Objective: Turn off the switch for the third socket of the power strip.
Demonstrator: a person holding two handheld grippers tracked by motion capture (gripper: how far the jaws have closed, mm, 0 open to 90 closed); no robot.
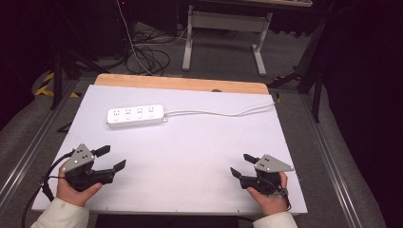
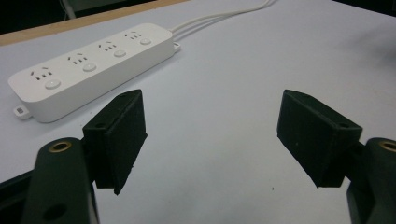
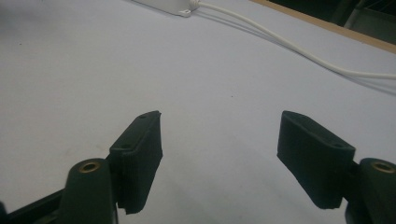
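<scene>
A white power strip (image 1: 135, 115) with several sockets lies flat toward the back left of the white board (image 1: 190, 152); its white cable (image 1: 223, 113) runs right to the board's edge. My left gripper (image 1: 110, 158) rests near the front left corner, held by a hand, jaws wide apart with nothing between them. In the left gripper view the power strip (image 2: 93, 65) lies ahead and to the left of the left gripper (image 2: 219, 135). My right gripper (image 1: 243, 165) sits at the front right, open and empty. In the right gripper view the cable (image 3: 289, 44) crosses far ahead of the right gripper (image 3: 229, 154).
The white board lies on a wooden tabletop whose bare strip (image 1: 180, 83) shows along the back. Beyond it stand a desk frame (image 1: 223, 35) and loose cables (image 1: 147, 57) on the floor. Metal rails (image 1: 332, 161) run along both sides of the table.
</scene>
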